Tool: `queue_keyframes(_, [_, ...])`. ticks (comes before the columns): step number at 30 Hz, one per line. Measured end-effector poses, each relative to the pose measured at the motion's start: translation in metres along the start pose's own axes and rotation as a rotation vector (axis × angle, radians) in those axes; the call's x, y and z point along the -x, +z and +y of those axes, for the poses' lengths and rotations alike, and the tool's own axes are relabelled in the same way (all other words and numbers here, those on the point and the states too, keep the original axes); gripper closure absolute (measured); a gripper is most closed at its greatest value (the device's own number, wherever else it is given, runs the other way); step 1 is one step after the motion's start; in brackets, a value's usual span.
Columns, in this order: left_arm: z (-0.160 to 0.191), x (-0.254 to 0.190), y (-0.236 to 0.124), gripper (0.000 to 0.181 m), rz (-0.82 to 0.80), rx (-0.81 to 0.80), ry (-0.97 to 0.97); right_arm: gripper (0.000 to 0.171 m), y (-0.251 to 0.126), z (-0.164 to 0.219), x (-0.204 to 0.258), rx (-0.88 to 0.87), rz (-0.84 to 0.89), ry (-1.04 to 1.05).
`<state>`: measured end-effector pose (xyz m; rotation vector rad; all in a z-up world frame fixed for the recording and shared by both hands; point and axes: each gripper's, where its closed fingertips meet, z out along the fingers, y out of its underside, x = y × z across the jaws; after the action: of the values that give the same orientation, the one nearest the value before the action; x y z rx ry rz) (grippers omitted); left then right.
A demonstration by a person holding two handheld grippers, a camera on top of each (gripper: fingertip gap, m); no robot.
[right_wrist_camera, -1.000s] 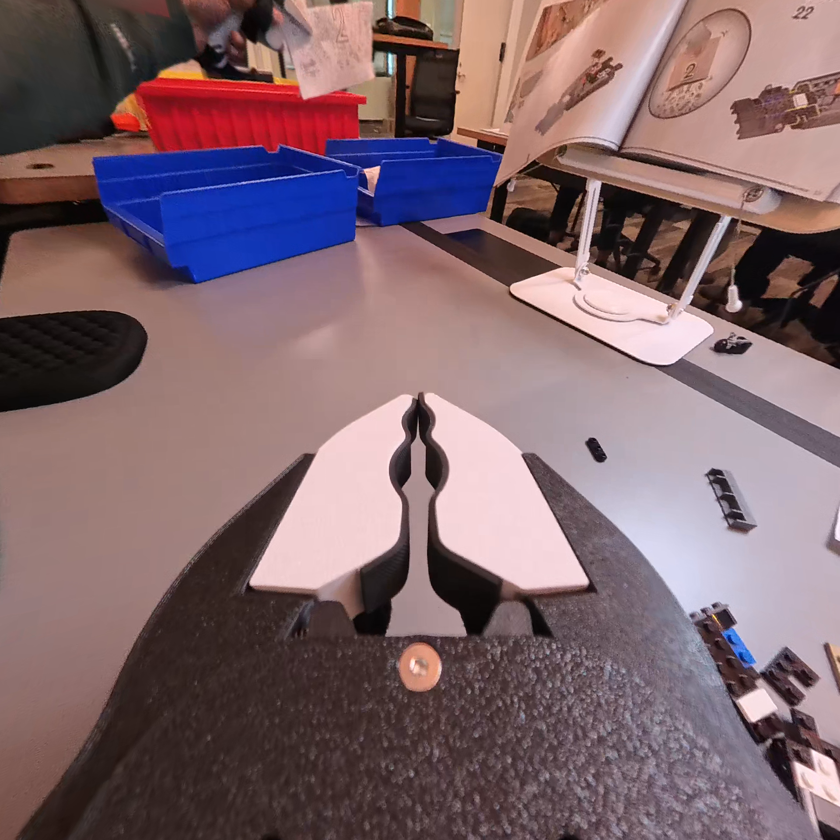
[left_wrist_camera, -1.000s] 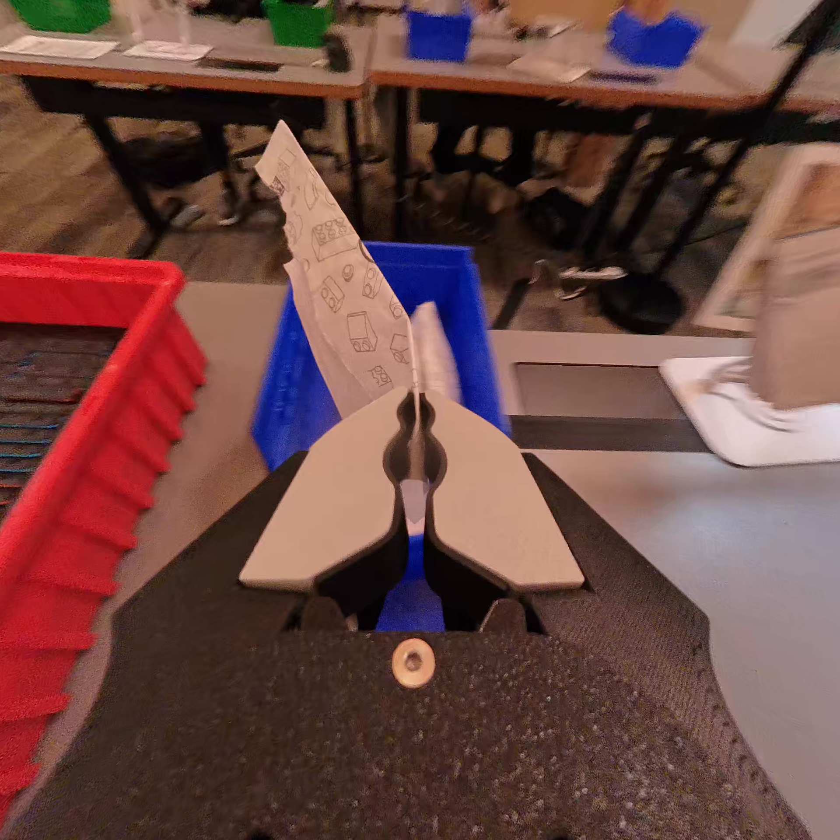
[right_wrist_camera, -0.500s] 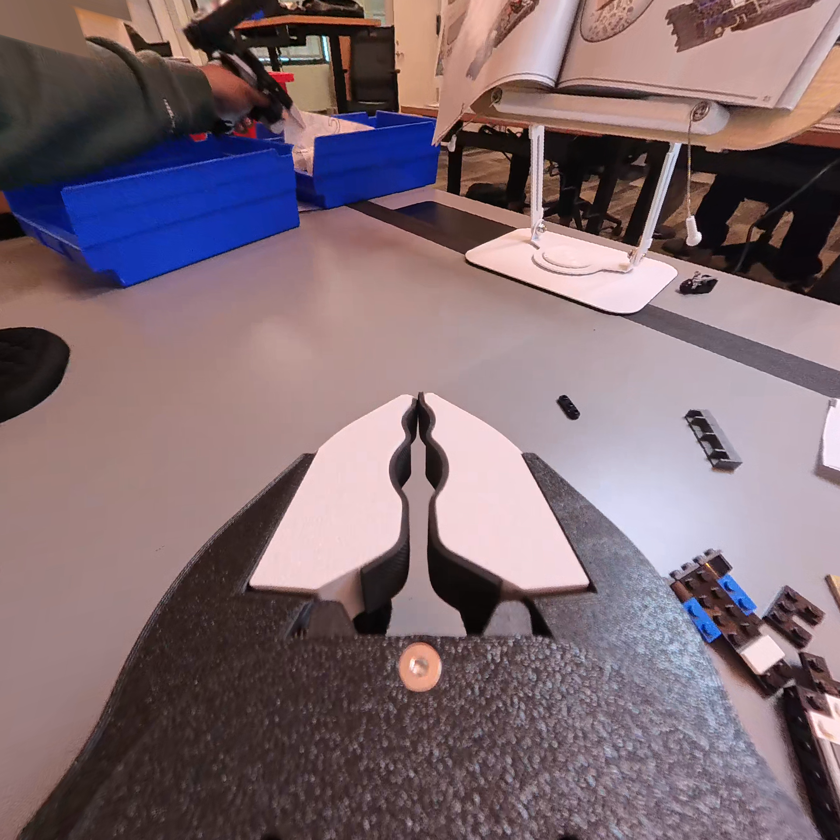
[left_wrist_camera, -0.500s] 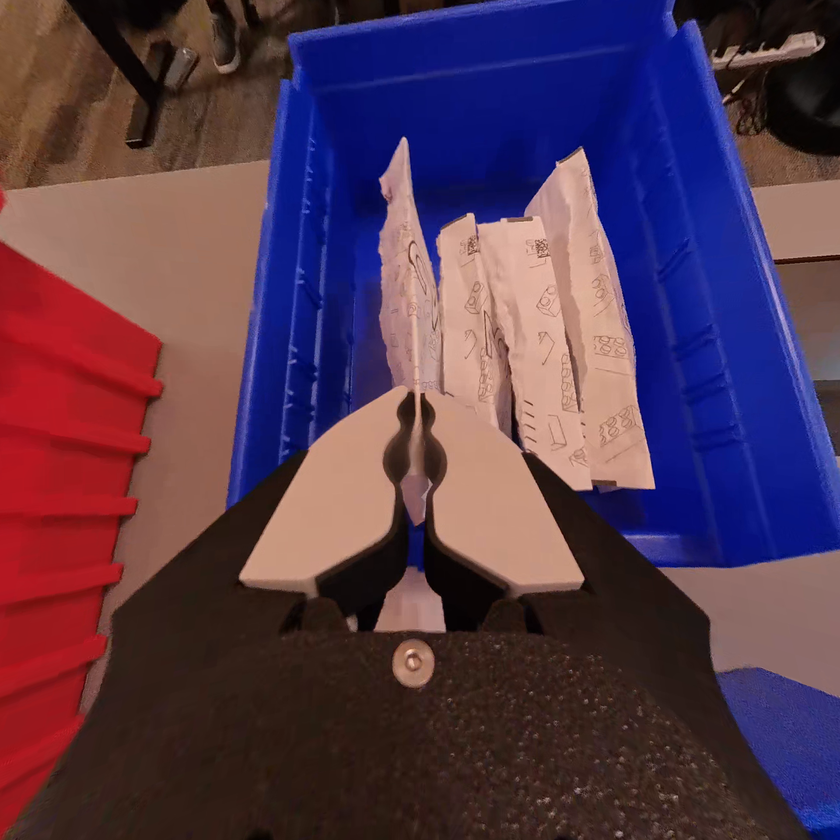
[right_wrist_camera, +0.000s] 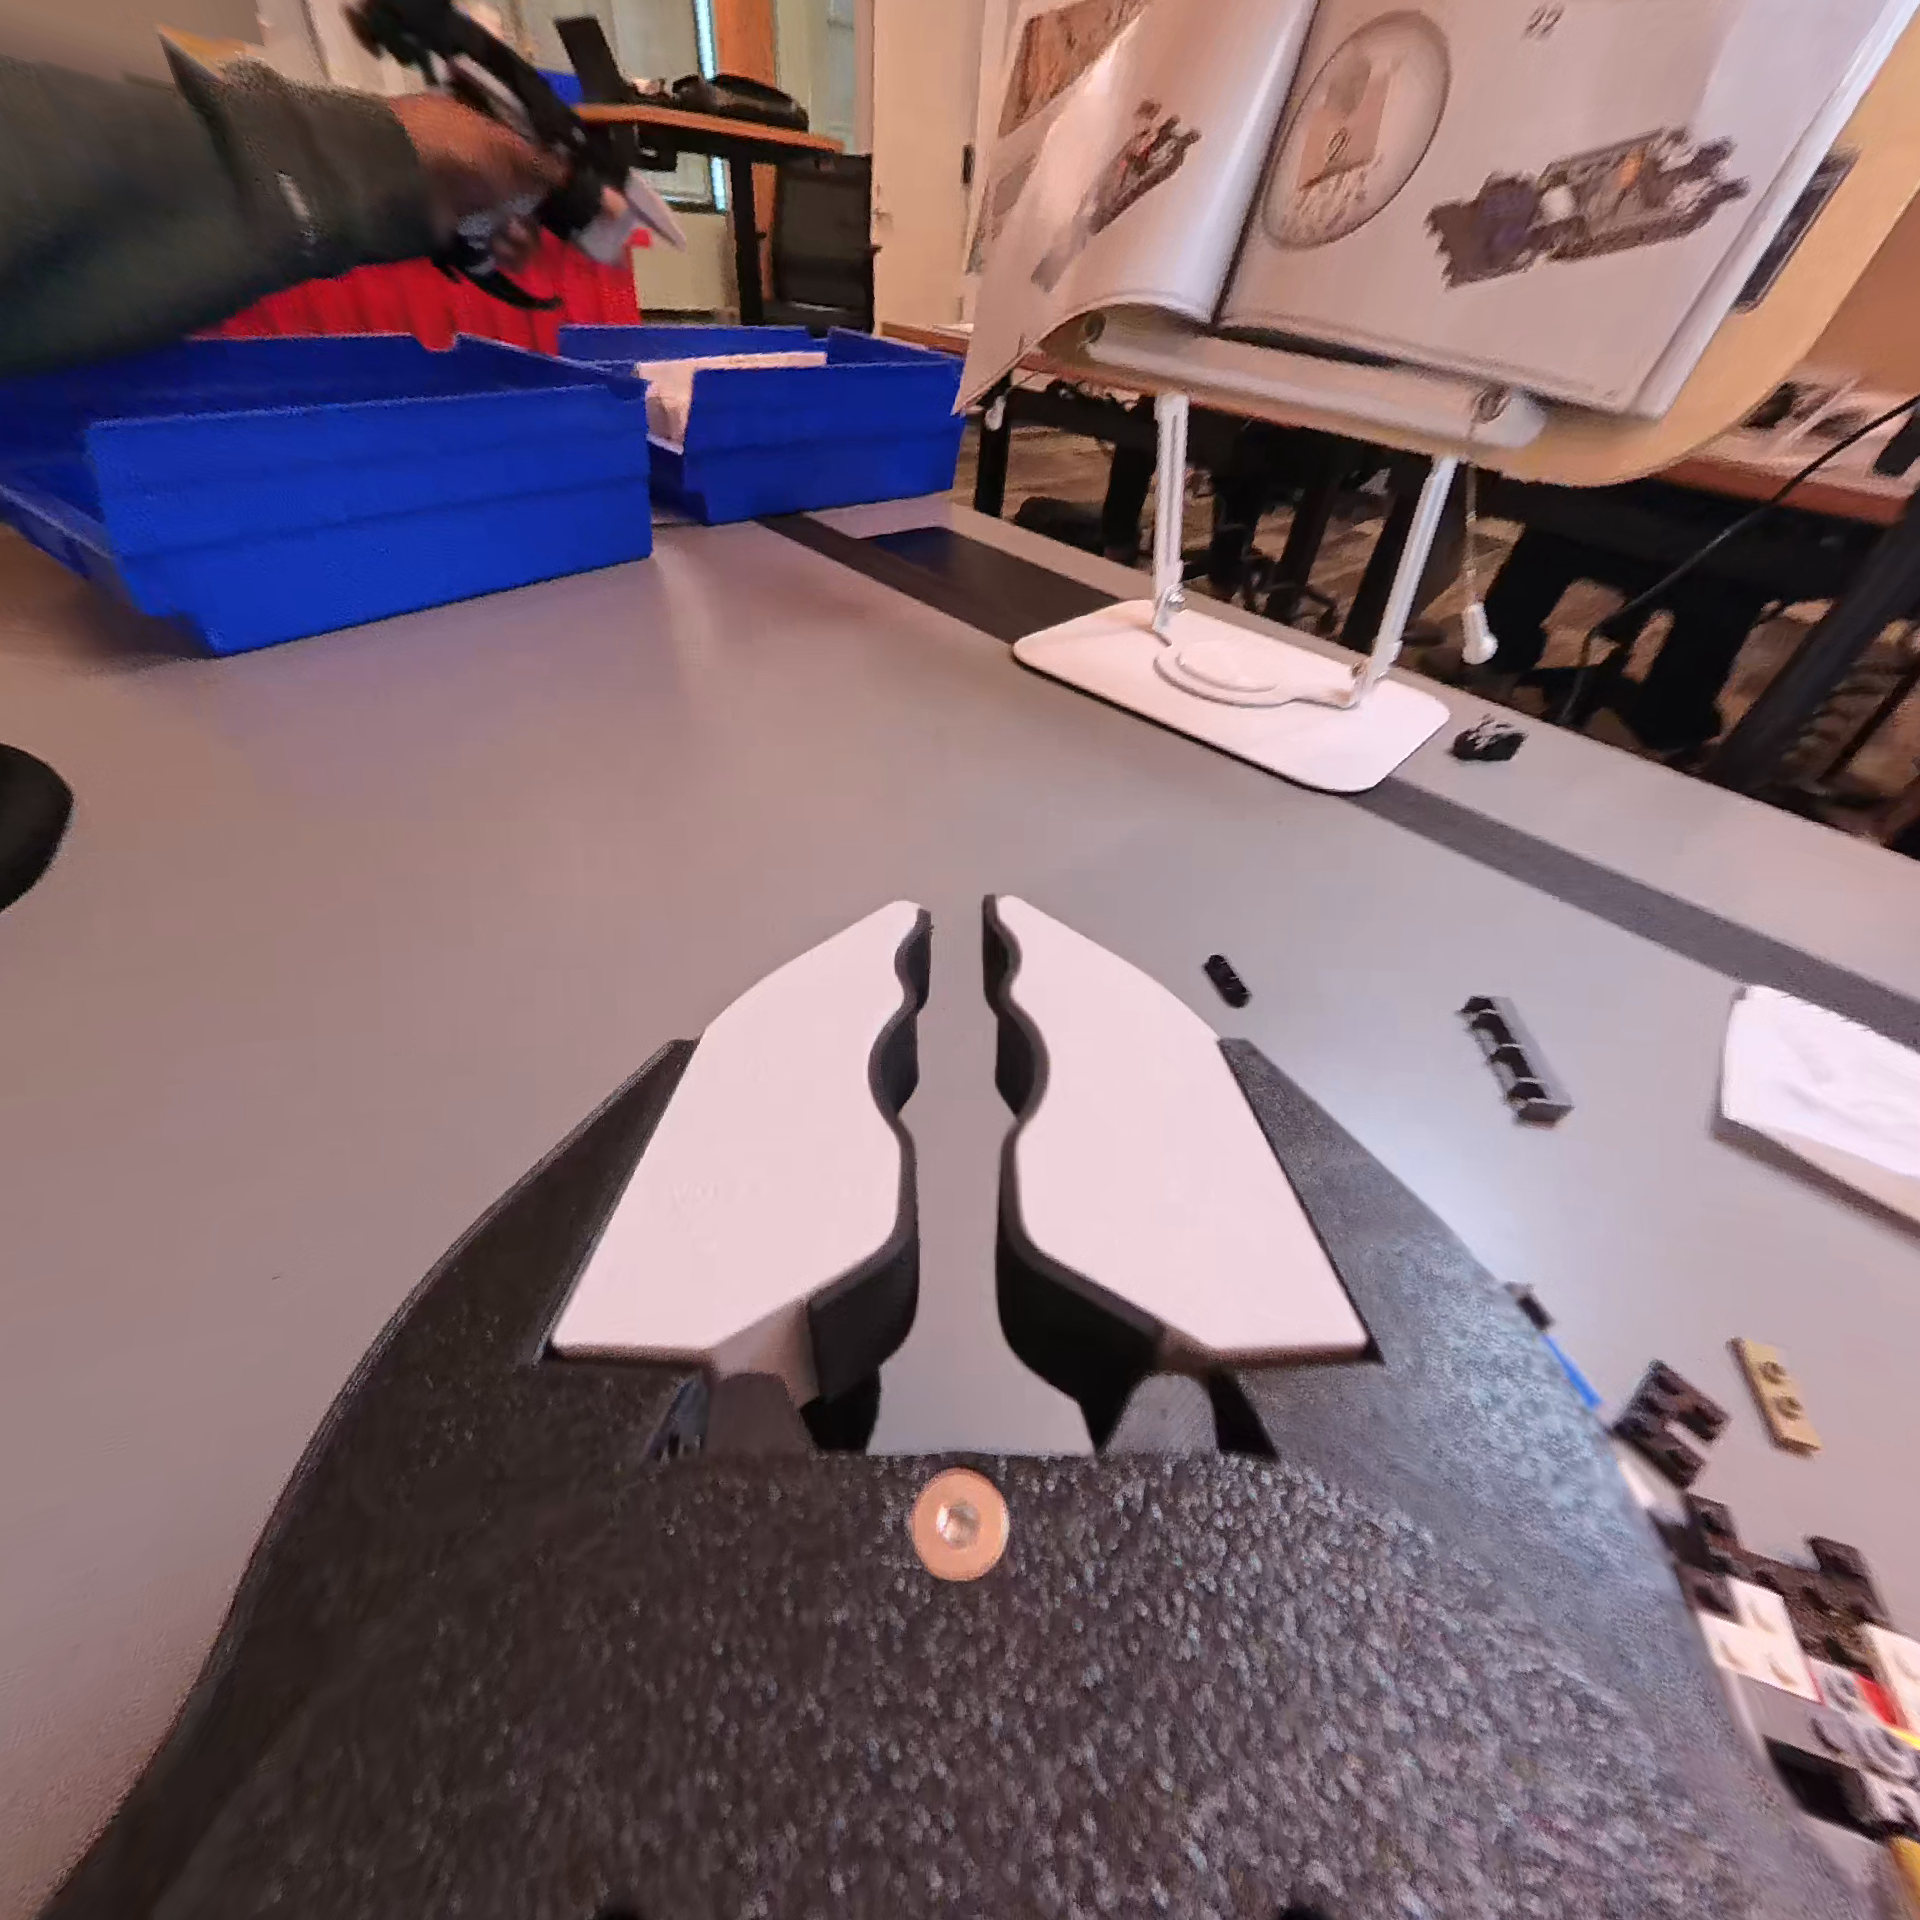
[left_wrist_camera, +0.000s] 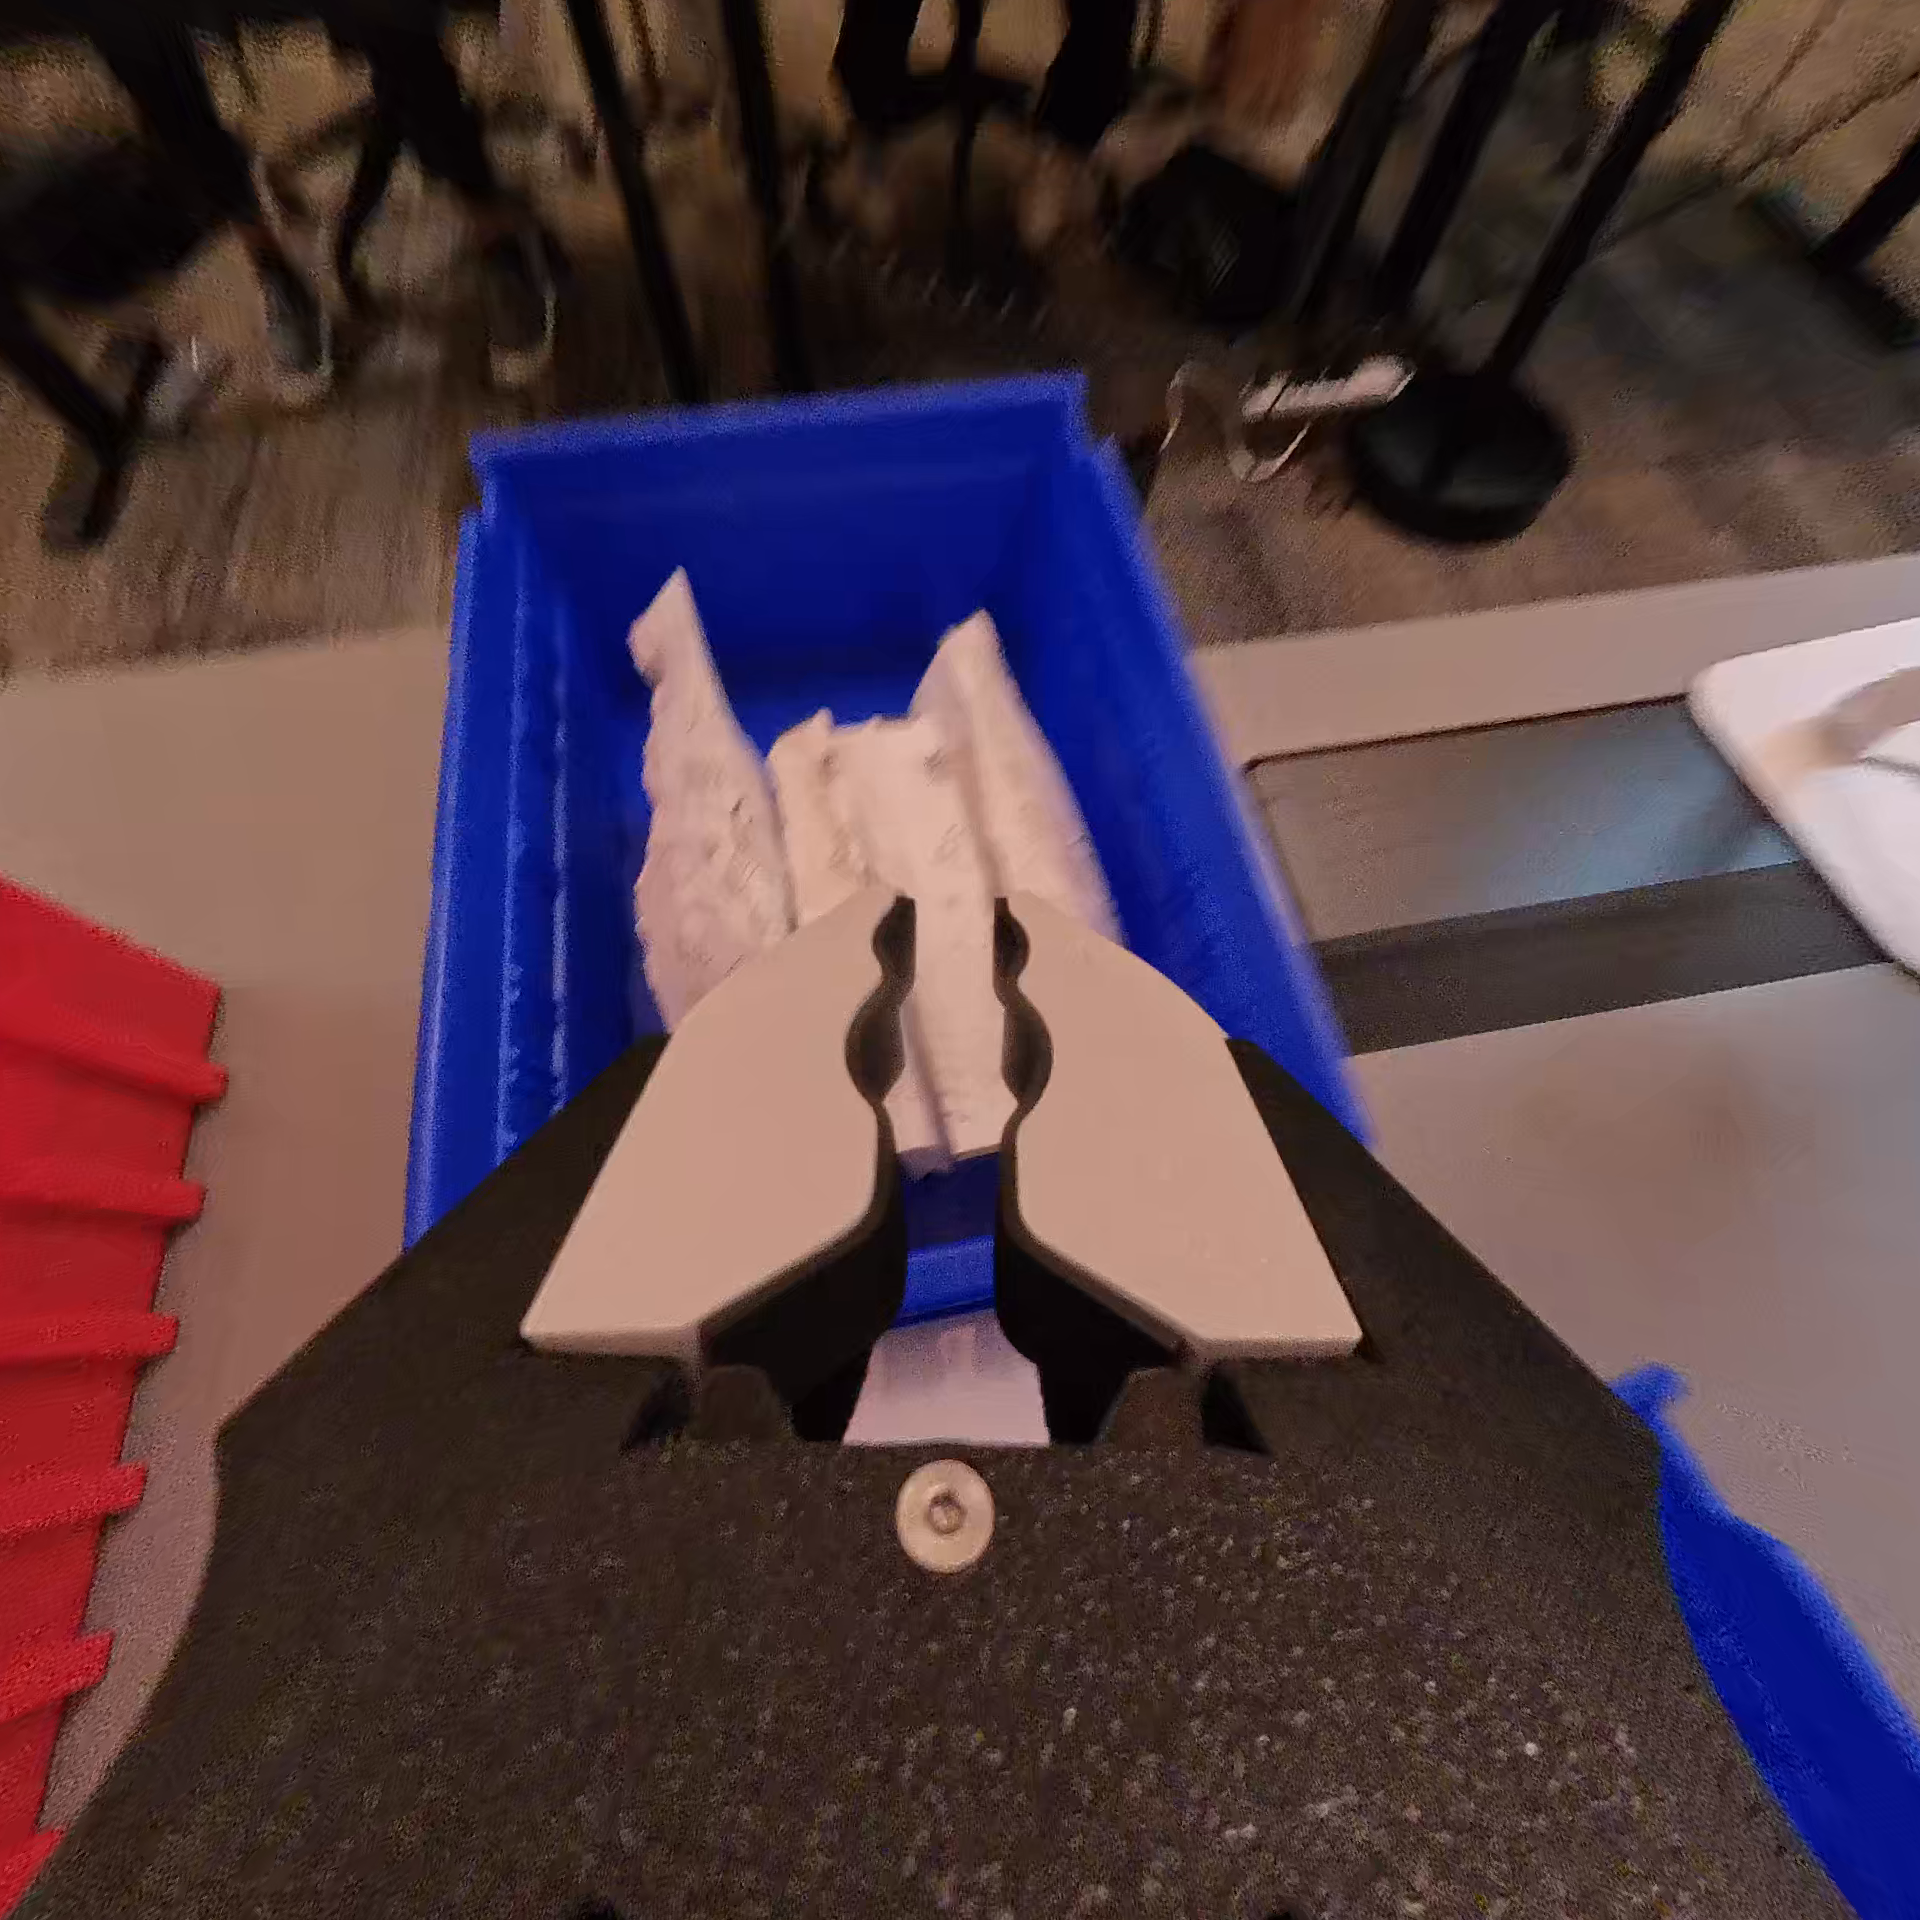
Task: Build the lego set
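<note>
In the left wrist view, the left claw (left_wrist_camera: 945,914) fills the lower middle of the frame with its fingers spread and nothing pinched, poised above a blue bin (left_wrist_camera: 520,935) that sits on the grey table (left_wrist_camera: 1610,1174). Several white printed paper bags (left_wrist_camera: 717,842) lie inside that bin, leaning against one another, and one of them shows through the gap between the fingers; the picture is too blurred to tell whether it touches them. A red bin (left_wrist_camera: 83,1247) stands at the left edge, and a second blue bin (left_wrist_camera: 1787,1714) shows at the lower right corner. In the right wrist view, the right claw (right_wrist_camera: 956,914) sits low over the bare table in the centre of the frame, its fingers slightly parted and empty. To its right lie a small black piece (right_wrist_camera: 1228,980), a dark ribbed brick (right_wrist_camera: 1515,1058) and a cluster of dark and white bricks (right_wrist_camera: 1787,1631). An open instruction book (right_wrist_camera: 1455,187) on a white stand (right_wrist_camera: 1236,696) occupies the upper right.
</note>
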<state>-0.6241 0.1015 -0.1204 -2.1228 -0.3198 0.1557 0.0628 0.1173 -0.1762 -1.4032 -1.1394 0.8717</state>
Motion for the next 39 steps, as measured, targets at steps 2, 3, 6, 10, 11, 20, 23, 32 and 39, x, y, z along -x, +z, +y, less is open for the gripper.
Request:
queue_keyframes(2, [-0.024, -0.030, -0.029, 0.181, 0.026, -0.135, 0.080, 0.159, -0.003, -0.003, -0.005, -0.008, 0.042, -0.036])
queue_keyframes(3, [-0.034, -0.047, -0.046, 0.181, 0.036, -0.202, 0.127, 0.158, -0.005, -0.004, -0.007, -0.014, 0.064, -0.058])
queue_keyframes(6, [-0.051, -0.115, -0.097, 0.181, 0.103, -0.349, 0.224, 0.156, -0.010, -0.009, -0.011, -0.019, 0.126, -0.109])
queue_keyframes(10, [-0.047, -0.243, -0.176, 0.181, 0.303, -0.535, 0.343, 0.163, -0.017, -0.009, -0.019, -0.009, 0.196, -0.116])
queue_keyframes(11, [-0.040, -0.275, -0.194, 0.181, 0.346, -0.572, 0.365, 0.167, -0.019, -0.009, -0.020, -0.007, 0.207, -0.117])
queue_keyframes(20, [0.080, -0.448, -0.198, 0.181, 0.430, -0.548, 0.242, 0.171, -0.036, -0.016, -0.043, -0.019, 0.332, -0.070])
queue_keyframes(23, [0.110, -0.460, -0.169, 0.181, 0.378, -0.504, 0.229, 0.171, -0.039, -0.014, -0.058, 0.024, 0.356, -0.073])
queue_keyframes(32, [0.180, -0.483, -0.117, 0.181, 0.534, -0.298, 0.283, 0.152, -0.032, 0.019, -0.173, 0.360, 0.316, -0.268])
queue_keyframes(39, [0.185, -0.489, -0.109, 0.181, 0.554, -0.304, 0.355, 0.137, -0.006, 0.095, -0.285, 0.751, 0.153, -0.451])
